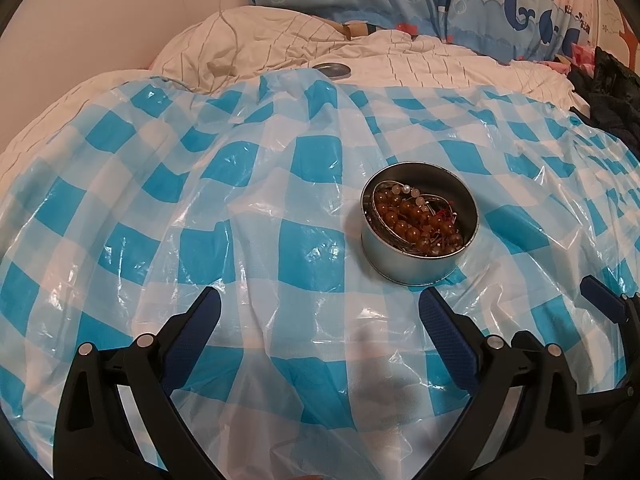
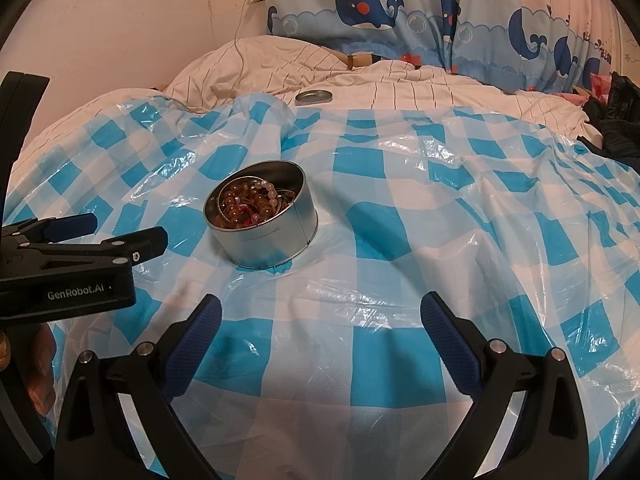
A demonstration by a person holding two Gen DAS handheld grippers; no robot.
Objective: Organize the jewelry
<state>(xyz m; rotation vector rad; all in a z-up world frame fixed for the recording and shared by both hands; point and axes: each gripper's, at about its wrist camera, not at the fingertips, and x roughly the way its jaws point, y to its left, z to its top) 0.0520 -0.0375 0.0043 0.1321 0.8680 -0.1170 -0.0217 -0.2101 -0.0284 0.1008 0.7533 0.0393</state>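
Observation:
A round metal tin stands on a blue-and-white checked plastic sheet spread over a bed. It holds amber-brown bead strings, pale beads and thin metal pieces. The tin also shows in the right wrist view. Its flat round lid lies far back on the striped quilt, also in the right wrist view. My left gripper is open and empty, just short of the tin. My right gripper is open and empty, to the right of the tin. The left gripper appears at the left of the right wrist view.
A striped white quilt covers the bed behind the sheet. A whale-print curtain hangs at the back. A white cable runs down from a wall socket. Dark clothing lies at the right edge.

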